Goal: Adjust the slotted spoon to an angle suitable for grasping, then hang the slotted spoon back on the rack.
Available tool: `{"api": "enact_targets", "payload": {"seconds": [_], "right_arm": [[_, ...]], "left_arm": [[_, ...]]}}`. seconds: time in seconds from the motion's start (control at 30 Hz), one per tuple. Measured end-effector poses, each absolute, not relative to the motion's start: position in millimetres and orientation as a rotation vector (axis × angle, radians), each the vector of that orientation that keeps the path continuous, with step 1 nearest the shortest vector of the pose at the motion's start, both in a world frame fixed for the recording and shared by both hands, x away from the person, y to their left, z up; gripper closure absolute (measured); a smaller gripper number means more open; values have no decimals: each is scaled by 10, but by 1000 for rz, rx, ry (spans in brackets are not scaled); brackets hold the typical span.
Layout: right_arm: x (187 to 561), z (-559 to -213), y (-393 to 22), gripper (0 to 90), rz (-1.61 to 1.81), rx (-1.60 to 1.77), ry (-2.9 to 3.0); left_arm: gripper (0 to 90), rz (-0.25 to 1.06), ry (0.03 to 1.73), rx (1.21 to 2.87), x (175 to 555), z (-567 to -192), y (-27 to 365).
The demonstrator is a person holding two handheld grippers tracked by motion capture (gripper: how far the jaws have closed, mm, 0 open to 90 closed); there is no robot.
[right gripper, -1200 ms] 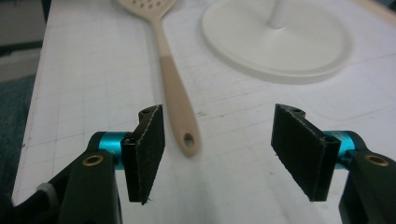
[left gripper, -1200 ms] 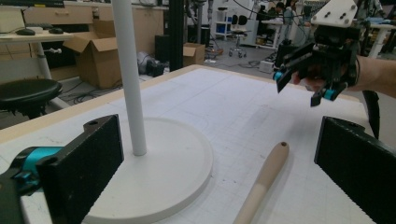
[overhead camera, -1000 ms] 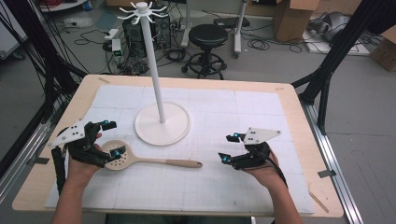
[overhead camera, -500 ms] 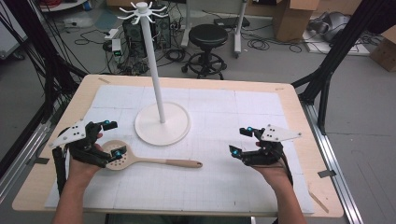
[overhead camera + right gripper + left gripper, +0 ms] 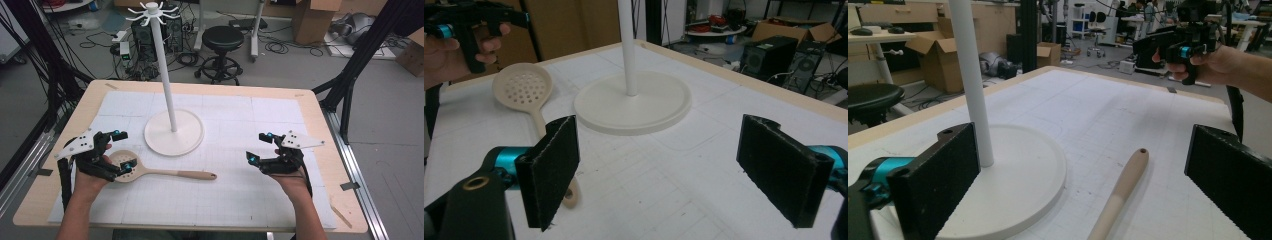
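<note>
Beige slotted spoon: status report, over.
Left gripper open over the beige perforated wooden spoon's bowl. Right gripper empty, jaws just opening. White stand beside, clear of the handle.

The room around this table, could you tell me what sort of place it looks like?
Most likely a robotics or engineering lab. Loose cables and a computer tower sit on the floor behind the table, near a black stool and cardboard boxes; black frame struts stand around it.
</note>
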State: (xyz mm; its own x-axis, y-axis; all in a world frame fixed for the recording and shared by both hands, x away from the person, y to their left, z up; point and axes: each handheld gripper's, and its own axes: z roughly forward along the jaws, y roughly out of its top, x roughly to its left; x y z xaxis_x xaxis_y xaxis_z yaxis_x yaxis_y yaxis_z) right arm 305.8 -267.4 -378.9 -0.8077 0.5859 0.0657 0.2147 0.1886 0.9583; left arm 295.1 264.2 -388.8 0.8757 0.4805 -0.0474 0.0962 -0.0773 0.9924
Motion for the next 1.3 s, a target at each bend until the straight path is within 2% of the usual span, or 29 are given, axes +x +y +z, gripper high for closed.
{"api": "enact_targets", "payload": {"seconds": [0.6, 1.1, 1.3], "right_arm": [[3086, -3804, -2704, 170, 1646, 774, 2155], [3088, -3794, -2714, 170, 1657, 757, 2148], [3083, -3789, -2725, 170, 1658, 760, 2143]], "left_arm": [[18, 298, 436, 1668, 2975, -3859, 2550], [18, 245, 323, 1931, 3237, -3687, 1820], [18, 211, 305, 2004, 3295, -3705, 1661]]}}
